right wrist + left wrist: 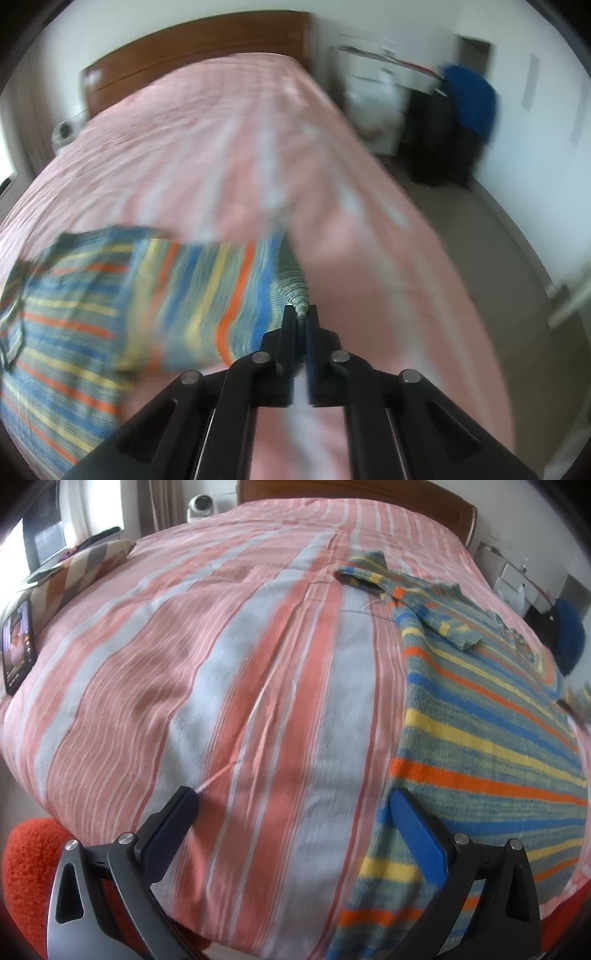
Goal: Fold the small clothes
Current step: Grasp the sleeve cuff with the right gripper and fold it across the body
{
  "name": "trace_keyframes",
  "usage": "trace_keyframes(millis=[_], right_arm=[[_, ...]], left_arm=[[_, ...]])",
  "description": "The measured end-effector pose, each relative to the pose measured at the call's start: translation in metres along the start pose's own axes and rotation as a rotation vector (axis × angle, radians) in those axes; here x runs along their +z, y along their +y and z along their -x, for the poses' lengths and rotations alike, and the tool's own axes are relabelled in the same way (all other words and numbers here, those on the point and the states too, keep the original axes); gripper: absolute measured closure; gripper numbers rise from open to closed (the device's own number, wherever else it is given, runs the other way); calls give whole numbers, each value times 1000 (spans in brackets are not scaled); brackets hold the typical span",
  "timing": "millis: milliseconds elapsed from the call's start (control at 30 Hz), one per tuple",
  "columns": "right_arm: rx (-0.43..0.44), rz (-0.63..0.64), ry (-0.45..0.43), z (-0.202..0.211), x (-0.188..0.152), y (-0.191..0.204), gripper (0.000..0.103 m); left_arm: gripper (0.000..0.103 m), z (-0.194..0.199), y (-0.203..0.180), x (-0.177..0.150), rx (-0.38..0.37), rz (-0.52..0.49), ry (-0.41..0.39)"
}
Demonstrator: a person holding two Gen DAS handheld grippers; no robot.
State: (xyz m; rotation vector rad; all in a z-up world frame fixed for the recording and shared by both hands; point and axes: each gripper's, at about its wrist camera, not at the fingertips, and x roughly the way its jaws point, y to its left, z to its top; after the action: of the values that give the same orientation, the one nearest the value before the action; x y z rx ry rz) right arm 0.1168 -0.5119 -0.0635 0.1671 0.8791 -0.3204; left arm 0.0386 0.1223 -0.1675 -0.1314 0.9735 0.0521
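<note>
Both grippers hung over the bed (229,657): the right gripper (301,314) was clamped on a bunched edge of the striped sweater (480,720), which lay spread on the bedspread in blue, yellow and orange bands; the left gripper (295,805) stood wide open, holding nothing.

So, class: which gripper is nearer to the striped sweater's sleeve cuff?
Right. The right gripper is shut on the sleeve cuff, pinching it between its fingers. The left gripper is open over the bedspread, beside the striped sweater hem, holding nothing.
</note>
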Motion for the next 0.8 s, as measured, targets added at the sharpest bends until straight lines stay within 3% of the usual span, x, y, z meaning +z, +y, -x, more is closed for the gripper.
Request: trace_keyframes(millis=[167, 333, 367, 467, 700, 800], right_arm=[[33, -165, 103, -23, -28, -44, 99], [60, -226, 25, -5, -38, -53, 100], [35, -220, 36, -9, -41, -56, 100], [65, -263, 145, -33, -55, -67, 100], [217, -448, 135, -32, -63, -97, 99], [218, -461, 125, -30, -65, -100, 98]], left_arm=[[0, 1, -1, -2, 4, -9, -8], [0, 1, 0, -3, 7, -12, -9], [0, 1, -1, -3, 11, -13, -10], [0, 0, -2, -3, 19, -20, -12], [0, 1, -1, -4, 14, -18, -13], [0, 1, -1, -4, 16, -20, -15]])
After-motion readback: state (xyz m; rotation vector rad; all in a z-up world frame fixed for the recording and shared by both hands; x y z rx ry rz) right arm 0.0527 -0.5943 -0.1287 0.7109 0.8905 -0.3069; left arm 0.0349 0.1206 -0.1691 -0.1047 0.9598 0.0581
